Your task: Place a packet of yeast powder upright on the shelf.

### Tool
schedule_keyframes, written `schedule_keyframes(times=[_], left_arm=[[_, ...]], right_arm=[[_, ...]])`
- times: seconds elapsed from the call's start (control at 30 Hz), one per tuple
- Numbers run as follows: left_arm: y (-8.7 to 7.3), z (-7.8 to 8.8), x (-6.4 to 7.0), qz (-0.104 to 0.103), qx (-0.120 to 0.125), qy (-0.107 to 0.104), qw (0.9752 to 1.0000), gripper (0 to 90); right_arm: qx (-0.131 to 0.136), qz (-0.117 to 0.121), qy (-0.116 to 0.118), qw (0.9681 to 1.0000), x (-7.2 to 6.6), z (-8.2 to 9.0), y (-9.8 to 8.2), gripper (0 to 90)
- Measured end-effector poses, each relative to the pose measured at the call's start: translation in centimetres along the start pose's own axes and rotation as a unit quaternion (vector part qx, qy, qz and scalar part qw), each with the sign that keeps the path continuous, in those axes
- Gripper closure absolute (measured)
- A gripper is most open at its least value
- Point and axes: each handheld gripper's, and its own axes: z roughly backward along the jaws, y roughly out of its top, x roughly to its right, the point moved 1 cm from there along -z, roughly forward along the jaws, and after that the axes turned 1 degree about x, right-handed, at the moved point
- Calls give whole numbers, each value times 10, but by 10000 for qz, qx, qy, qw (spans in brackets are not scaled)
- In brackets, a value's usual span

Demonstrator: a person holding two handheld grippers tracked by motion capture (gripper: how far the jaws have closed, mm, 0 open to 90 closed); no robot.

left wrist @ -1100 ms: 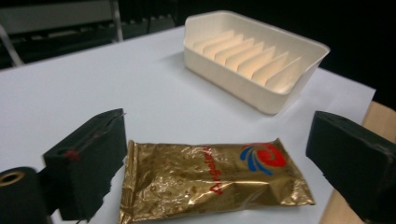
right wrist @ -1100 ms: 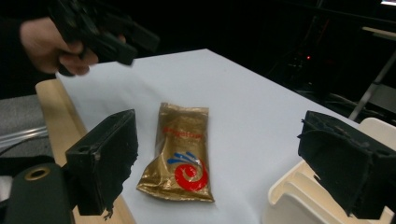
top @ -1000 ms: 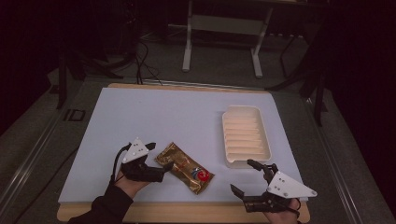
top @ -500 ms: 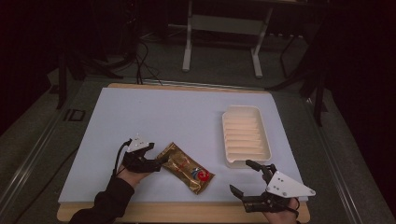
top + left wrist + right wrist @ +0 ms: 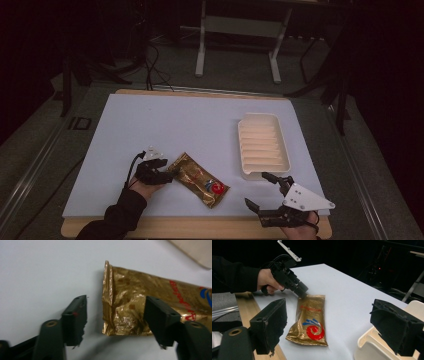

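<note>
1 gold packet point(image 5: 198, 179) | 1 ridged tray point(image 5: 262, 145) | left gripper point(image 5: 116, 315) jaws closing around packet end, not yet touching | right gripper point(image 5: 266, 191) jaws apart, empty

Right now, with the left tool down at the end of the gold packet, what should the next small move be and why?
Probably finish closing the left tool. Its jaws have just been closing and straddle the crimped end of the gold packet, but the pads do not press it yet. The right tool hangs open near the white tray.
</note>
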Motion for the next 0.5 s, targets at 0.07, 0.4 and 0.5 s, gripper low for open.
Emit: schedule_keyframes(times=[0.07, 0.4, 0.5], left_arm=[[-2, -3, 1, 4, -92, -39, 10000, 407], [-6, -8, 11, -168, -181, 171, 9995, 515], [-7, -8, 14, -212, -178, 353, 9990, 628]], right_arm=[[-19, -1, 0, 10000, 0, 0, 0, 138], [-46, 30, -13, 10000, -1, -1, 0, 138], [-51, 46, -6, 10000, -2, -1, 0, 138]])
